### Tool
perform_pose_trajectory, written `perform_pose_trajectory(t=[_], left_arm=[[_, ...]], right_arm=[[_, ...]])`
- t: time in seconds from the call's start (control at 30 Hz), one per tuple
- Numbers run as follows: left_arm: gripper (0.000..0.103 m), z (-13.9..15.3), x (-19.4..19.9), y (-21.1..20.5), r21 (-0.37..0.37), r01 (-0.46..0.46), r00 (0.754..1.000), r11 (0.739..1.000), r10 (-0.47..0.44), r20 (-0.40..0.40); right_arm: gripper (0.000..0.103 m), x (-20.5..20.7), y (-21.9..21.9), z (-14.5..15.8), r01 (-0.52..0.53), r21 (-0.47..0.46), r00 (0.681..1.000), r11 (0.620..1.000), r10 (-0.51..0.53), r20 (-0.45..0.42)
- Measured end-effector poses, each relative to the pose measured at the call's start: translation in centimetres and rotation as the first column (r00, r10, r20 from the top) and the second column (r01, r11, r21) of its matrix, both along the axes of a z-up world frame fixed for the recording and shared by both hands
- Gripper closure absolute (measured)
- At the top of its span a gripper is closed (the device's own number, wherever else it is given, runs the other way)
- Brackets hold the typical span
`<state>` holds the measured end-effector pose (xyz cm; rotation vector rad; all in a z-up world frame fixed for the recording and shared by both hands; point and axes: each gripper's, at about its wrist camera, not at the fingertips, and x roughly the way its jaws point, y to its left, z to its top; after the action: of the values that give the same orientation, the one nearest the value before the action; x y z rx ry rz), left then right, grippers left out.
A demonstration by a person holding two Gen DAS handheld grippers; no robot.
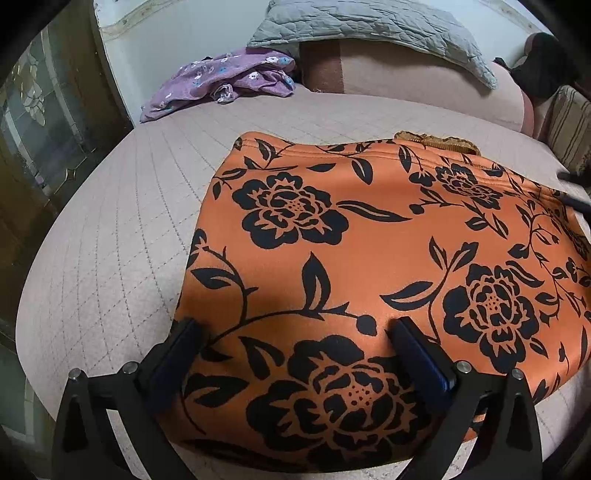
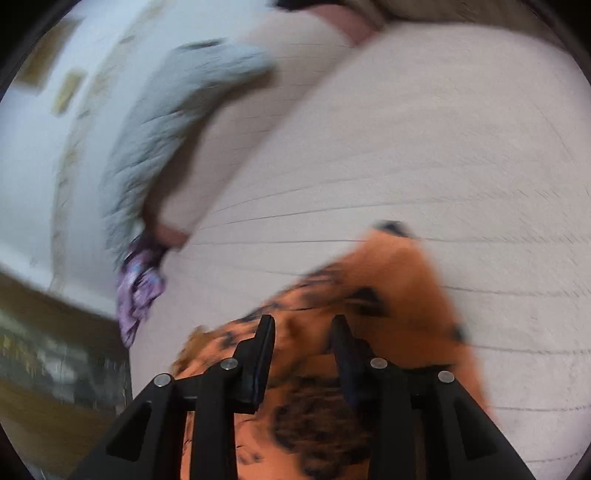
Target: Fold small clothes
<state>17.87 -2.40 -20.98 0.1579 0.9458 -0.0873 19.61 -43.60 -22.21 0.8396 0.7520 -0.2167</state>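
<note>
An orange garment with black flowers (image 1: 369, 258) lies spread flat on the pale quilted bed (image 1: 110, 258). My left gripper (image 1: 291, 328) is open, its fingers wide apart over the garment's near left part, with nothing between them. In the right wrist view, which is blurred by motion, my right gripper (image 2: 303, 325) is open just above the same orange garment (image 2: 391, 295), where a corner of the cloth looks lifted or bunched. Whether the right fingers touch the cloth I cannot tell.
A crumpled purple flowered garment (image 1: 229, 81) lies at the far left of the bed. A grey quilted pillow (image 1: 369, 26) and a pink bolster (image 1: 406, 85) sit at the head. A dark glass-fronted cabinet (image 1: 44, 129) stands left of the bed. Striped cushions (image 1: 569, 122) lie at the far right.
</note>
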Motion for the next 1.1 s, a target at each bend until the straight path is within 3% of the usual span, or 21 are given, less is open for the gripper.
perform_pose_trajectory(t=[0.13,0.27,0.33,0.4,0.53,0.6,0.83,1.0,1.1], left_arm=[[0.000,0.0,0.2,0.0,0.000,-0.006,1.000,1.000,0.006,-0.003],[0.000,0.0,0.3,0.0,-0.001,-0.006,1.000,1.000,0.006,-0.001],[0.000,0.0,0.3,0.0,0.000,-0.007,1.000,1.000,0.007,-0.001],[0.000,0.0,0.3,-0.1,-0.001,-0.009,1.000,1.000,0.009,0.003],[0.000,-0.1,0.3,-0.1,-0.001,-0.014,1.000,1.000,0.014,0.008],[0.000,-0.1,0.2,-0.2,0.001,-0.015,1.000,1.000,0.015,0.011],[0.000,-0.2,-0.7,-0.3,0.011,-0.017,0.999,1.000,0.017,0.037],[0.000,-0.2,-0.8,-0.2,0.011,-0.010,0.999,1.000,0.009,0.047],[0.000,-0.3,-1.0,-0.1,0.009,-0.011,0.999,1.000,0.010,0.051]], right_arm=[[0.068,2.5,4.3,0.4,-0.180,0.036,0.982,0.983,0.178,0.064],[0.068,5.7,7.1,-2.4,-0.265,0.099,0.964,0.959,0.266,0.003],[0.070,6.9,7.6,-4.7,-0.259,0.138,0.961,0.956,0.269,-0.063],[0.070,7.4,7.2,-5.3,-0.245,0.148,0.966,0.958,0.254,-0.044],[0.070,7.4,7.3,-5.3,-0.229,0.154,0.972,0.961,0.234,-0.020],[0.068,5.4,6.5,-4.5,-0.229,0.153,0.973,0.961,0.231,0.003],[0.068,1.3,8.1,-3.0,-0.314,0.249,0.949,0.916,0.310,0.059],[0.069,2.5,10.6,-5.6,-0.334,0.214,0.926,0.918,0.362,-0.105],[0.068,3.5,11.4,-4.5,-0.334,0.186,0.931,0.924,0.354,-0.088]])
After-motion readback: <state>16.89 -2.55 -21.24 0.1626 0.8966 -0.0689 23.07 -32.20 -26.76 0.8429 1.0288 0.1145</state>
